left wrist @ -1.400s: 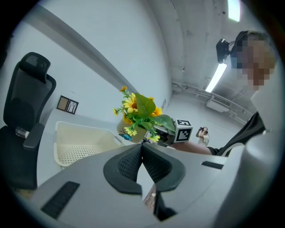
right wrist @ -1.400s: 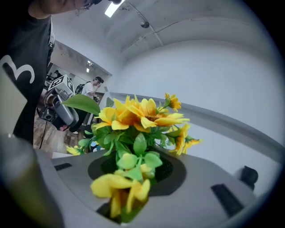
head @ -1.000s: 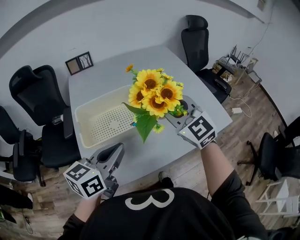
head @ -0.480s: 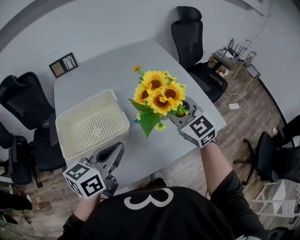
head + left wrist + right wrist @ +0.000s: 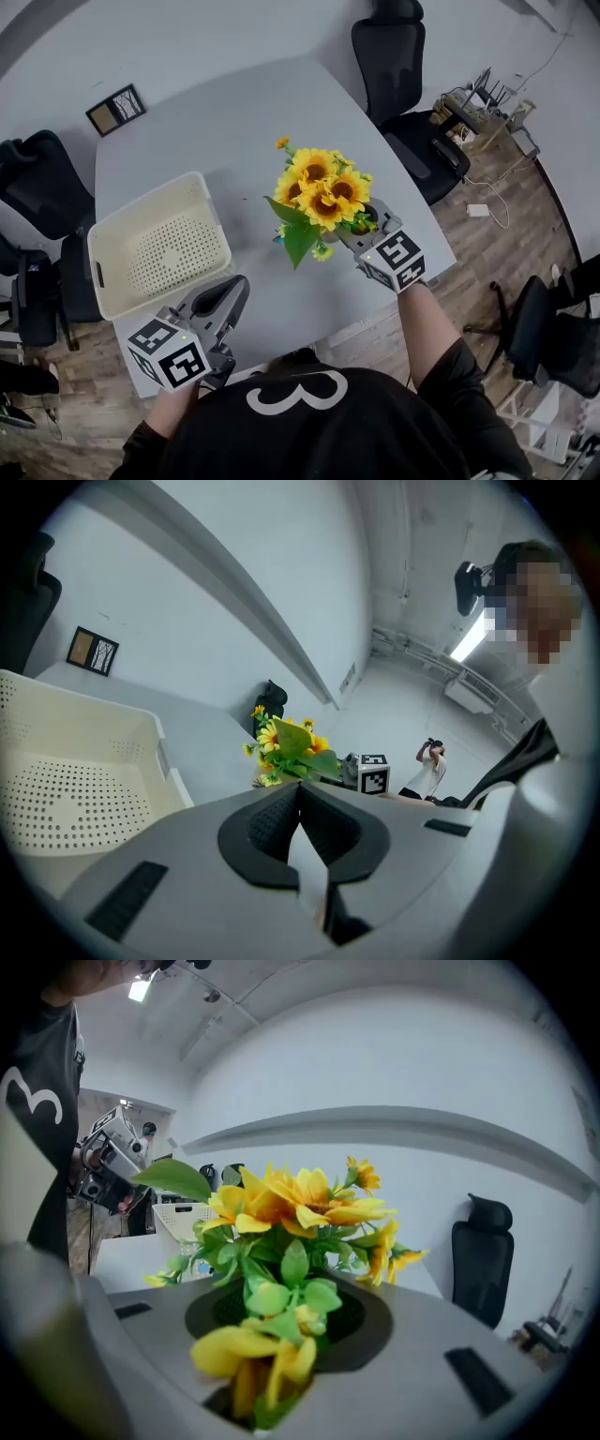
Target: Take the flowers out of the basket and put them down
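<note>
A bunch of yellow sunflowers [image 5: 319, 192] with green leaves hangs over the grey table [image 5: 234, 122], to the right of the basket. My right gripper [image 5: 356, 228] is shut on its stems from the right; in the right gripper view the flowers [image 5: 291, 1204] rise straight out of the jaws. The cream perforated basket [image 5: 202, 202] sits at the table's left with nothing in it, and it also shows at the left of the left gripper view as the basket [image 5: 141, 728]. My left gripper [image 5: 228, 295] hovers near the table's front edge below the basket, shut with nothing in it.
Black office chairs stand at the back right [image 5: 394, 47] and at the left [image 5: 37, 178]. A small framed picture [image 5: 117, 108] lies on the table's far left corner. The table's front edge runs just below both grippers. A person [image 5: 431, 766] stands far off.
The right gripper has carried the flowers from over the basket's right rim out to the right, over bare table. The left gripper has hardly moved.
</note>
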### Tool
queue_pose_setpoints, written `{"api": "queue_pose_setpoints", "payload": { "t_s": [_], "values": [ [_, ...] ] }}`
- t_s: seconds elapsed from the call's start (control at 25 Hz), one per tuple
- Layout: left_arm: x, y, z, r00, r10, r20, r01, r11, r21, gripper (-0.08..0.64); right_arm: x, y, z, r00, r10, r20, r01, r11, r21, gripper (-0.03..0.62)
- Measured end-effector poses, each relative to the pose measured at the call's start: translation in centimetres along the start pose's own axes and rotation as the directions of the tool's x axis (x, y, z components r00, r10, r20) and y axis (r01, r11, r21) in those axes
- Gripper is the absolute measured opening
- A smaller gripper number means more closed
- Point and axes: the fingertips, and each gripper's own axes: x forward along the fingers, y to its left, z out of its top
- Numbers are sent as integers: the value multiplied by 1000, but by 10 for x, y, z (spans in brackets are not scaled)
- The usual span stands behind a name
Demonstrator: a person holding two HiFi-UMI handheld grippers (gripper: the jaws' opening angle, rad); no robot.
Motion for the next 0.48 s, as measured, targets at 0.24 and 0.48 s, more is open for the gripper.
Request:
{"api": "queue_pose_setpoints", "payload": {
  "t_s": [0.24, 0.48],
  "values": [
    [27, -1, -5, 999, 31, -28, -31, 999, -9, 12, 11, -12, -46, 999, 36, -34, -34, 997, 63, 135],
    [37, 4, -10, 997, 55, -48, -56, 998, -22, 12, 19, -11, -76, 996, 69, -51, -64, 994, 88, 135]
  ]
}}
